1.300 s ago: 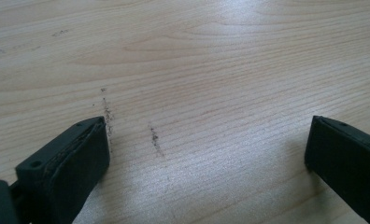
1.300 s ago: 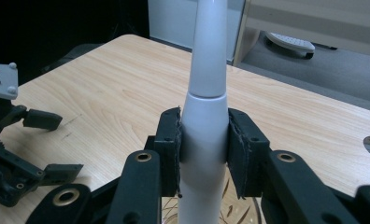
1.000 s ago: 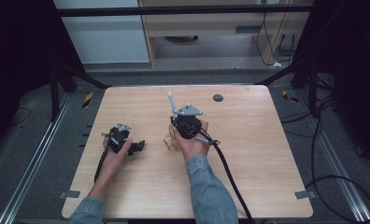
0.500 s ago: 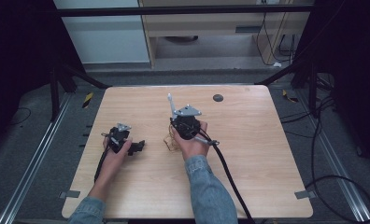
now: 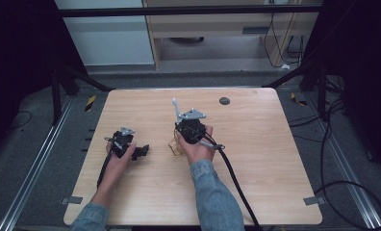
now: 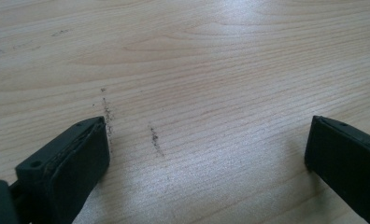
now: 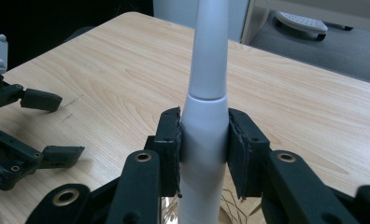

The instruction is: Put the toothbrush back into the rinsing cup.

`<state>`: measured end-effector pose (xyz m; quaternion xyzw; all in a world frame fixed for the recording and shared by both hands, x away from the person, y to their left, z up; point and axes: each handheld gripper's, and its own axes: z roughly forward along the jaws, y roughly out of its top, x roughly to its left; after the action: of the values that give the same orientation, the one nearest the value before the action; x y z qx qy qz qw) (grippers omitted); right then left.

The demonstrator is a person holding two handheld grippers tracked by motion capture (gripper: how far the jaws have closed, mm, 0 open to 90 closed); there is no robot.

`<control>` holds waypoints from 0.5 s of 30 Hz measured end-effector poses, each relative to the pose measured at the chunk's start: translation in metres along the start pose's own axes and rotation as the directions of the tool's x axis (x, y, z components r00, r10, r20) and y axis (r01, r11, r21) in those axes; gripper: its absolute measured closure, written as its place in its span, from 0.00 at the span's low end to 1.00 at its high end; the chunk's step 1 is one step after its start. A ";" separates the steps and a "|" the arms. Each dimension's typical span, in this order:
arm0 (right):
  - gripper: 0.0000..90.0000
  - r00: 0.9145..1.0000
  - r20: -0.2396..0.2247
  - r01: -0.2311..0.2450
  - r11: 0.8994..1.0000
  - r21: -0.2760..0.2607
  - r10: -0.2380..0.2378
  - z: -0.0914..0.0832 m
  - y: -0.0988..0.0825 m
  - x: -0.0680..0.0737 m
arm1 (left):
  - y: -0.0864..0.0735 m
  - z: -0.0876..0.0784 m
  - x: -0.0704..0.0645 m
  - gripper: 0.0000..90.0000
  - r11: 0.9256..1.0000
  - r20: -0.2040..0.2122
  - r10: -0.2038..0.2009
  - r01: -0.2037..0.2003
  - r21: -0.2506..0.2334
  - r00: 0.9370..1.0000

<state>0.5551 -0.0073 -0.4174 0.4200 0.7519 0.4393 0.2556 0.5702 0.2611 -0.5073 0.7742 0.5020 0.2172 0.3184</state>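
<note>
left gripper (image 5: 143, 151): resting low on the table's near left, jaws spread wide, bare wood between them.
right gripper (image 7: 203, 154): clenched on the white handle, one pad pressing each side.
white handle (image 7: 205, 121): gripped mid-body, tapering away past the jaws, over the table's middle, tip toward the far edge.
wiry tangle (image 5: 174, 144): just beside the right hand, on the wood, too small to read.
table (image 5: 256, 144): pale wood, faint dark scuffs by the left jaws.
dark disc (image 5: 224, 100): near the far edge, well apart.
</note>
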 end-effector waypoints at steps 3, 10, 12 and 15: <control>0.75 1.000 -0.001 -0.003 1.000 -0.001 0.003 0.000 0.000 0.000 | 0.000 0.000 0.000 0.00 1.000 0.000 0.000 0.000 0.000 1.000; 0.75 1.000 0.000 -0.001 1.000 0.005 0.001 0.002 0.001 -0.001 | 0.000 0.000 0.000 0.00 1.000 0.000 0.000 0.000 0.000 1.000; 0.75 1.000 -0.001 -0.002 1.000 0.005 0.002 0.002 0.001 -0.001 | 0.000 0.000 0.000 0.00 1.000 0.000 0.000 0.000 0.000 1.000; 0.75 1.000 -0.001 -0.002 1.000 0.011 0.002 0.003 0.002 0.000 | 0.000 0.000 0.000 0.00 1.000 0.000 0.000 0.000 0.000 1.000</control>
<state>0.5586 -0.0058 -0.4168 0.4219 0.7541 0.4356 0.2522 0.5703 0.2611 -0.5073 0.7742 0.5020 0.2172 0.3185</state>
